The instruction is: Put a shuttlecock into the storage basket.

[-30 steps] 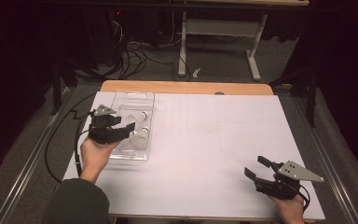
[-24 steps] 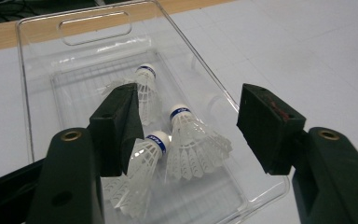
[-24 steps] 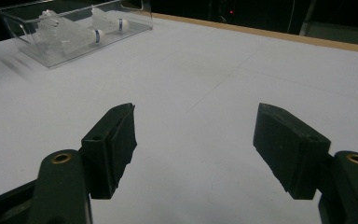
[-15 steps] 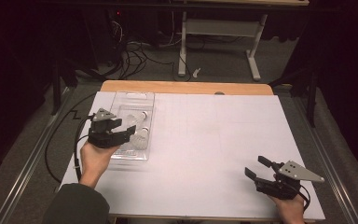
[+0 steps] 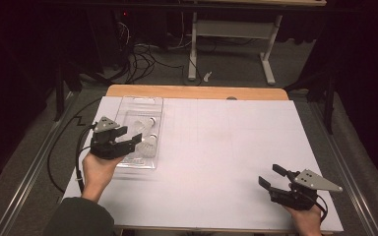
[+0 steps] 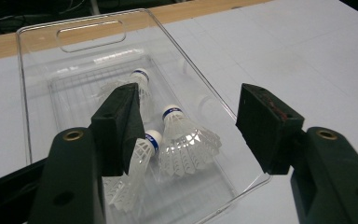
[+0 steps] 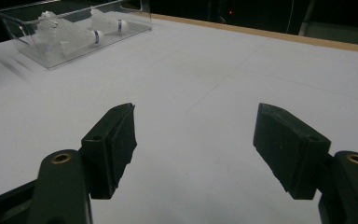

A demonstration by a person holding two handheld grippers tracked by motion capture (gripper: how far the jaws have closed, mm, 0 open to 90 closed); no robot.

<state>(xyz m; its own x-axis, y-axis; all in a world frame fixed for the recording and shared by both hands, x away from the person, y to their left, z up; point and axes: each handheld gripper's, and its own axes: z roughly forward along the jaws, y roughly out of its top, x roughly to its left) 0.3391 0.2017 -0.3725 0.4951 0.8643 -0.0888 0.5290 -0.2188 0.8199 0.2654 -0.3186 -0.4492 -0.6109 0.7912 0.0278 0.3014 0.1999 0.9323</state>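
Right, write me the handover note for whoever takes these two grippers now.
Left gripper: open, holding nothing, poised over the near end of the clear plastic tray at the table's left side.
Right gripper: open, empty, low over the bare white table top at the near right, far from the tray.
Things: three white feathered shuttlecocks with blue-banded cork tips lie in the tray; the middle shuttlecock sits between the left jaws' line of sight, one beside it, one farther back.
Done: none gripped or out of the tray.
Left: probably close the left gripper on a shuttlecock and lift it.
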